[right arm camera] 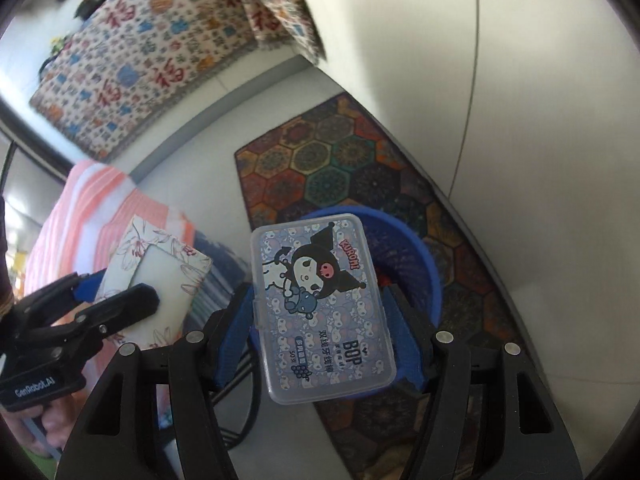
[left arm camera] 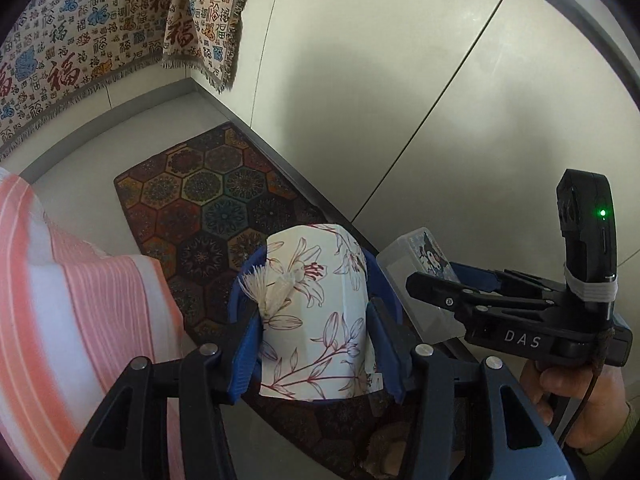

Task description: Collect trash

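**Both grippers loaded above floor mat**

Over the patterned mat (right arm camera: pixel 340 168), both units carry items. L gripper (left arm camera: pixel 316 320): jaws clamped on floral box (left arm camera: pixel 316 312), pads pressing both sides, tissue tuft sticking out at its left edge. R gripper (right arm camera: pixel 324 320): jaws clamped on clear plastic floss case (right arm camera: pixel 320 308) w/ cartoon label, held flat-face up. Blue basket (right arm camera: pixel 428 264) sits on mat directly behind case. Striped pink cloth (left arm camera: pixel 80 300) lies to the left, wall (left arm camera: pixel 400 80) to the right

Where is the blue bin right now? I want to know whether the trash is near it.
In the right wrist view the blue bin stands on the patterned rug by the wall, directly behind the plastic floss box held in the right claw.
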`<state>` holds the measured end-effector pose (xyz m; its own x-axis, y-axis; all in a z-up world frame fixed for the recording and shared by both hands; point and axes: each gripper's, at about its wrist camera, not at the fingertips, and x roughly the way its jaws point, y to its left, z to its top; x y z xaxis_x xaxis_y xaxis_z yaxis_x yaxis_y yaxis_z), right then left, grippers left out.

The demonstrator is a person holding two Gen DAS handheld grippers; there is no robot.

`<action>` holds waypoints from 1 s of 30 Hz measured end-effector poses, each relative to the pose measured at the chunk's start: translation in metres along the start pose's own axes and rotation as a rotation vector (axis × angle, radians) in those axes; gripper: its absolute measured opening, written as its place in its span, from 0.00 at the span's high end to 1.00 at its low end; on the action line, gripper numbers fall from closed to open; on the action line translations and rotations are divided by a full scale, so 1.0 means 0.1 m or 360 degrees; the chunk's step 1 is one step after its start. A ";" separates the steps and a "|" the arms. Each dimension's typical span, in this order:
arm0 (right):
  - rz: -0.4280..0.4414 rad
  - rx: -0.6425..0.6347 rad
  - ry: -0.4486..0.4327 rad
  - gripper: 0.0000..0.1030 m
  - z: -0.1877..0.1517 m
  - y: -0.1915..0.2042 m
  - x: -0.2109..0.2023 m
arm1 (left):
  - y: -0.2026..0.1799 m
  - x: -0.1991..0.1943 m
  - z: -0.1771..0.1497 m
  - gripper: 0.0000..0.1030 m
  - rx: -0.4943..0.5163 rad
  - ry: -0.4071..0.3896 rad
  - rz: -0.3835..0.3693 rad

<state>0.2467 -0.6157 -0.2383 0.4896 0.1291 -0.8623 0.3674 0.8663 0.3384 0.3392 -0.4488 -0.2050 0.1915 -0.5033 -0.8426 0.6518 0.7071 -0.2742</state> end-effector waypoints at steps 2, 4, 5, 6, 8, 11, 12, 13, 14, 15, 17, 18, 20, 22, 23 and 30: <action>-0.0005 0.0044 0.0006 0.35 0.02 -0.09 0.11 | 0.04 0.17 0.13 0.49 -0.0003 0.0021 0.0009; -0.0009 0.0080 0.0017 0.35 0.05 -0.19 0.24 | 0.06 0.29 0.20 0.49 -0.0008 0.0040 0.0020; -0.0010 0.0095 0.0022 0.35 0.06 -0.22 0.30 | 0.06 0.34 0.22 0.48 -0.0010 0.0050 0.0026; -0.0015 0.0105 0.0027 0.35 0.06 -0.27 0.36 | 0.07 0.39 0.24 0.48 -0.0012 0.0058 0.0032; -0.0020 0.0121 0.0028 0.33 0.05 -0.34 0.47 | 0.09 0.50 0.30 0.44 -0.0027 0.0074 0.0040; -0.0006 0.0172 0.0011 0.31 0.03 -0.46 0.59 | 0.13 0.66 0.35 0.39 -0.0061 0.0131 -0.0008; -0.0007 0.0187 0.0005 0.30 0.02 -0.49 0.60 | 0.13 0.70 0.37 0.39 -0.0059 0.0139 -0.0015; -0.0009 0.0198 -0.0005 0.29 0.01 -0.52 0.61 | 0.12 0.72 0.38 0.39 -0.0051 0.0143 -0.0011; -0.0011 0.0204 -0.0015 0.28 0.01 -0.54 0.60 | 0.11 0.74 0.38 0.39 -0.0038 0.0145 0.0002; -0.0019 0.0202 -0.0023 0.27 0.00 -0.56 0.58 | 0.10 0.76 0.37 0.39 -0.0032 0.0146 0.0017; -0.0045 0.0179 -0.0045 0.27 0.01 -0.56 0.50 | 0.08 0.71 0.34 0.39 -0.0041 0.0126 0.0019; -0.0064 0.0161 -0.0060 0.26 0.00 -0.56 0.43 | 0.08 0.66 0.33 0.39 -0.0058 0.0107 0.0013; -0.0089 0.0128 -0.0088 0.24 -0.01 -0.54 0.27 | 0.05 0.50 0.31 0.39 -0.0072 0.0058 -0.0005; -0.0115 0.0087 -0.0101 0.17 -0.05 -0.50 0.05 | -0.04 0.25 0.26 0.39 -0.0025 -0.0014 0.0007; -0.0122 0.0064 -0.0111 0.10 -0.08 -0.46 -0.09 | -0.10 0.11 0.22 0.39 0.0011 -0.0058 0.0028; -0.0143 -0.0121 -0.0192 0.00 -0.63 -0.20 -1.08 | -0.59 -0.93 -0.33 0.03 0.0154 -0.0250 0.0042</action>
<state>0.1367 -0.6161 -0.1761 0.5506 -0.0054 -0.8348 0.3554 0.9063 0.2285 0.2584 -0.4271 -0.1258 0.3167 -0.5621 -0.7640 0.7111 0.6738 -0.2009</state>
